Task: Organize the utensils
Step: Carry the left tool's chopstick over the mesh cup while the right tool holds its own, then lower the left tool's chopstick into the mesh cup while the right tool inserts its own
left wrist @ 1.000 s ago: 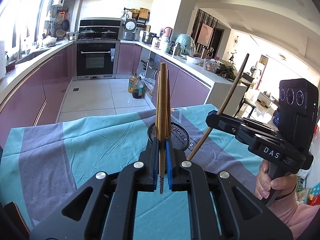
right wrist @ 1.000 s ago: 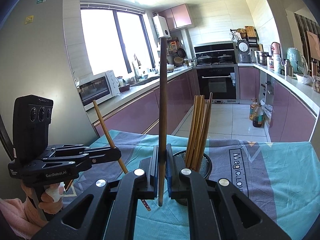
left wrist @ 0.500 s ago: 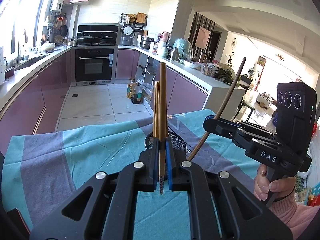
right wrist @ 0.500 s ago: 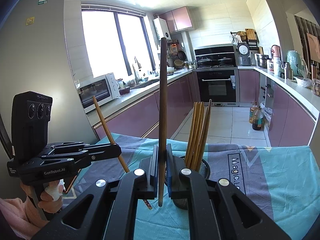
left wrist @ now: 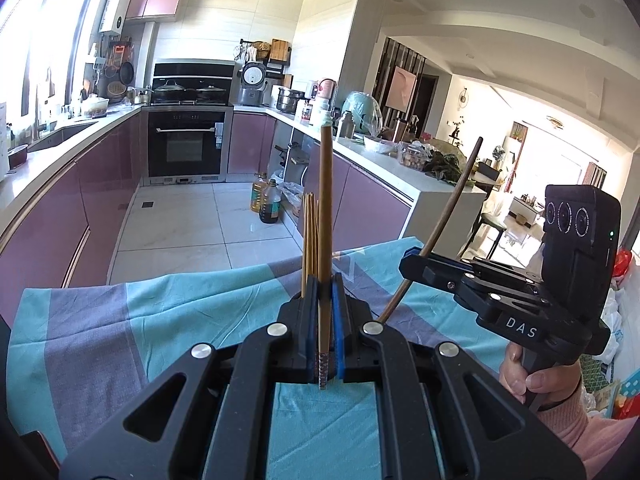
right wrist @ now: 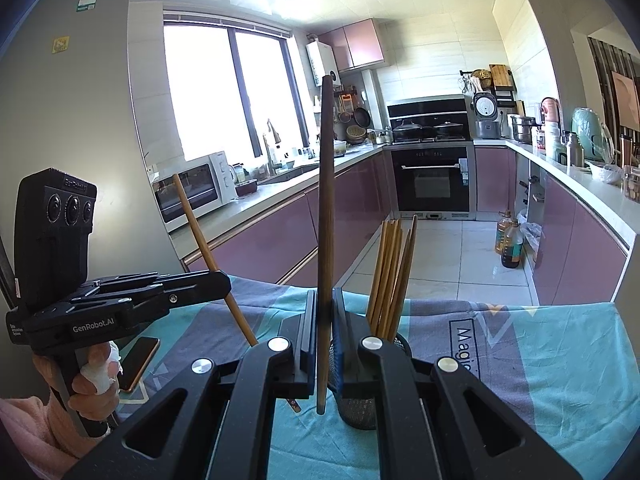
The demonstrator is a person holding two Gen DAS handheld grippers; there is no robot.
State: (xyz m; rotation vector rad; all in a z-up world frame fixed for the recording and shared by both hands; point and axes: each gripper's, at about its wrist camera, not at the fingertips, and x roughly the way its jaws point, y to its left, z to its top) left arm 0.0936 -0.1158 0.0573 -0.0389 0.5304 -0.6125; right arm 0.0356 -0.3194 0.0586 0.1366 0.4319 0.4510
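left hand-held gripper (left wrist: 325, 320) clamped on one light wooden chopstick (left wrist: 325, 216), held near its lower end, stick close to upright, ridged tip poking out below the pads. right hand-held gripper (right wrist: 325, 324) likewise clamped on a darker chopstick (right wrist: 325, 200), also about upright, its lower tip hanging free above the cloth.

mesh holder (right wrist: 356, 412) stands on the table just right of the right-hand jaws, in the right wrist view. a bundle of chopsticks (right wrist: 390, 276) is already standing in it, leaning a little to the right. in the left wrist view only the tops of that bundle show behind the jaws; the holder itself is hidden there.

progress, judged: most sticks look sorted into the holder; the two held ones are not yet in. no loose utensils visible on the cloth, though the gripper bodies cover much of the near table.

surroundings: teal and grey tablecloth (right wrist: 540, 360) over the table. a phone (right wrist: 140, 362) lies on the cloth near the person's left hand, apart from the holder. kitchen behind: oven (right wrist: 430, 180), microwave (right wrist: 192, 188), oil bottles (right wrist: 508, 240) on the floor.

in the way, judged: the standing bundle crowds the holder mouth, so each new tip needs a gap. the two grippers sit near each other and could clash if both go in together.
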